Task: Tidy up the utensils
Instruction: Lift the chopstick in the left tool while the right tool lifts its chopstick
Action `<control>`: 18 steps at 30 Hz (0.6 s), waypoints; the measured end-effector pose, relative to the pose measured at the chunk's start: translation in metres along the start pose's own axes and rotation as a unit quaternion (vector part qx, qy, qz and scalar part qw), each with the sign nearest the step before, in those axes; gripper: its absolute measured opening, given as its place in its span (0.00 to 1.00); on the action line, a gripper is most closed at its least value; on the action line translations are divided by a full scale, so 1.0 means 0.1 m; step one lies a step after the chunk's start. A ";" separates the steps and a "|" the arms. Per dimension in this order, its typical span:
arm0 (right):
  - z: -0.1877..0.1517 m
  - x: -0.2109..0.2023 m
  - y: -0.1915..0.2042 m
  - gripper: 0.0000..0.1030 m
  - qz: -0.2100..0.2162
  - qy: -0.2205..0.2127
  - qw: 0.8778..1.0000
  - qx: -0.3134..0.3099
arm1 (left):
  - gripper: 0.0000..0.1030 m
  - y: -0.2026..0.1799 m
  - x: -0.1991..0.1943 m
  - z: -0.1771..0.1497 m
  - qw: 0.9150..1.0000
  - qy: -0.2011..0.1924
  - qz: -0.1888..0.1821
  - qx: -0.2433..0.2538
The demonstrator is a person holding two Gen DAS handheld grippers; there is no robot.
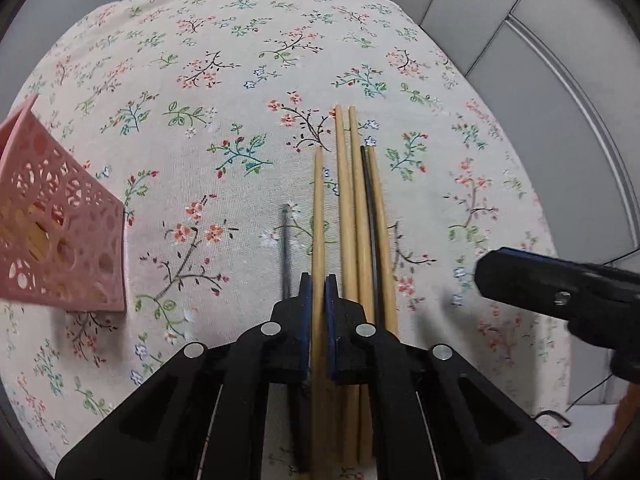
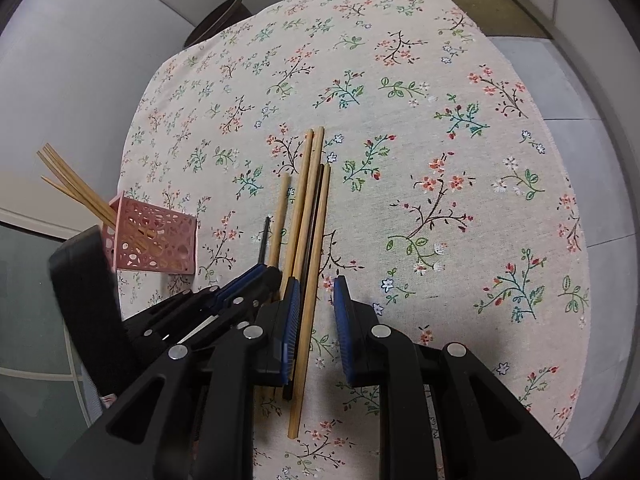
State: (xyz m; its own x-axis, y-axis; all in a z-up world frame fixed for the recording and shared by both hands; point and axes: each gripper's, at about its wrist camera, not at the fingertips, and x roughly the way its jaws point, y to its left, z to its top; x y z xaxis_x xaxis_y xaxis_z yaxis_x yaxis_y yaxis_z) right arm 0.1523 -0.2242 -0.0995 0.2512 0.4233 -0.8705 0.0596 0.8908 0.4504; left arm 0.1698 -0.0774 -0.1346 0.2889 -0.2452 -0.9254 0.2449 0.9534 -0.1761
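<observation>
My left gripper (image 1: 319, 282) is shut on one wooden chopstick (image 1: 318, 208), its blue pads pressing it from both sides just above the floral cloth. Right of it lie three more wooden chopsticks (image 1: 347, 200) and a thin black one (image 1: 370, 200); another black stick (image 1: 285, 248) lies to the left. In the right wrist view my right gripper (image 2: 318, 280) stands open over that bundle (image 2: 308, 200), one wooden chopstick running between its pads close to the left one. The left gripper (image 2: 266, 270) shows beside it. A pink perforated basket (image 2: 156, 244) holds several chopsticks (image 2: 72, 184).
The floral tablecloth (image 2: 440, 100) covers a rounded table. The pink basket (image 1: 64, 232) stands near the left edge. A dark round object (image 2: 224, 16) sits beyond the far edge. The right gripper's black body (image 1: 560, 292) hangs at the right of the left wrist view.
</observation>
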 end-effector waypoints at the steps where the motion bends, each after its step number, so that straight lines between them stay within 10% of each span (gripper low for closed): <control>1: 0.00 0.00 0.00 0.19 -0.001 0.000 1.000 0.000 | 0.05 0.01 -0.09 0.01 1.000 -0.009 -0.007 -0.004; 18: -0.04 0.51 0.14 0.19 -0.012 0.044 0.999 -0.006 | 0.06 0.12 -1.48 -0.04 0.974 -0.214 -0.062 -0.038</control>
State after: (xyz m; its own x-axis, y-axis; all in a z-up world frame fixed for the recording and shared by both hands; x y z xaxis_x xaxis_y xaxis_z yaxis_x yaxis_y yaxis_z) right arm 0.1623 -0.1894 -0.1384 0.1636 0.4137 -0.8956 0.0521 0.9029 0.4266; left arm 0.1259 -0.0290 -0.0014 0.6252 -0.3939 -0.6738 0.2374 0.9184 -0.3165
